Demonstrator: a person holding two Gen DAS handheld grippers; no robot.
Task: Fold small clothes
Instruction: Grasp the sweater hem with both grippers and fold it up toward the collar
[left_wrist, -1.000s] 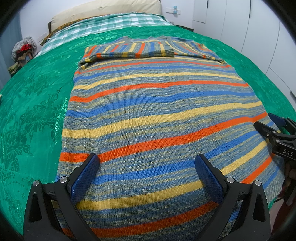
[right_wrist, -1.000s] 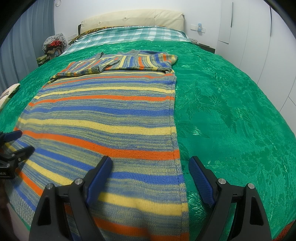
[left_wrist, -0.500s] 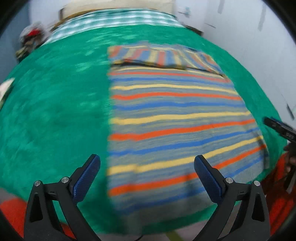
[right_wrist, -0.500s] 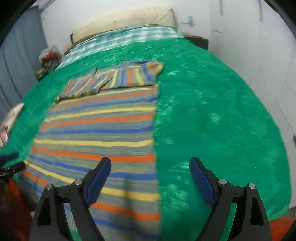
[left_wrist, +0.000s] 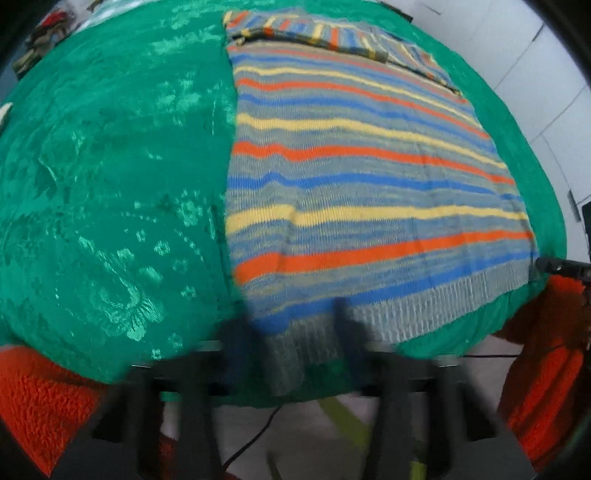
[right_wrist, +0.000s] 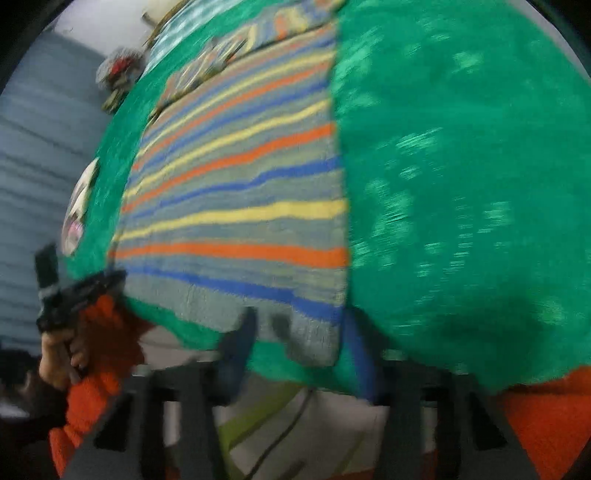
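A shiny green bedspread with a woven floral pattern (left_wrist: 110, 177) covers the bed and drapes over its near edge, and at the far end a strip of green-and-white checked bedding (right_wrist: 184, 18) shows, blurred. Beside the far left corner of the bed sits a heap of mixed grey and red things (right_wrist: 120, 68), too blurred to name, in front of a grey-blue curtain (right_wrist: 40, 147), while white panelled cupboard doors (left_wrist: 535, 74) stand along the other side. Below the bed's edge lie a pale floor, a thin black cable (left_wrist: 255, 439) and a yellow-green strip (left_wrist: 343, 421).
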